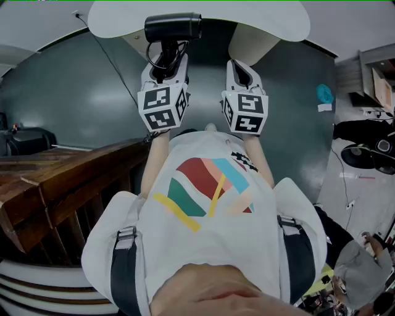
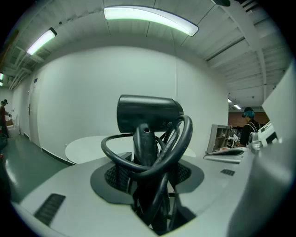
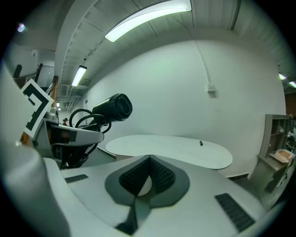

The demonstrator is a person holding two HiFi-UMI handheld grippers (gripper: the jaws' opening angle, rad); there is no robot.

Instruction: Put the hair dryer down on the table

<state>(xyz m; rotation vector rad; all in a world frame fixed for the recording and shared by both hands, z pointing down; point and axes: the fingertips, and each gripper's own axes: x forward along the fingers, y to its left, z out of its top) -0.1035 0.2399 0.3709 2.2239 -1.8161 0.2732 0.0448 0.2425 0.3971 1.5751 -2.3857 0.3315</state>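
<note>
The left gripper [image 1: 165, 65] is clenched on the handle of a black plastic hair dryer [image 1: 173, 27]. In the left gripper view its 2 ribbed dark pads press on either side of the upright handle, and the hair dryer [image 2: 148, 113] stands above the jaws [image 2: 147, 171] with its barrel lying level across them. The thick black cord [image 2: 182, 143] is looped around the handle, and part of it runs down between the jaws.

The hair dryer is held in the air, apart from the white oval table [image 2: 88, 146], which lies ahead of this gripper and lower. In the head view the barrel sits over the table's near edge [image 1: 271, 18].

The right gripper [image 1: 244, 71] is just beside the left one, level with it, and grasps nothing. In its own view the jaw tips [image 3: 149, 173] meet in a point with only a sliver of the table [image 3: 175, 148] showing between the pads behind them. The hair dryer [image 3: 113, 107] shows up and to the left of these jaws, above the table's left end. A small dark object [image 3: 200, 143] lies on the table ahead of them.

Each gripper carries 1 cube with black and white square markers [image 1: 162, 108] at its rear end.
</note>
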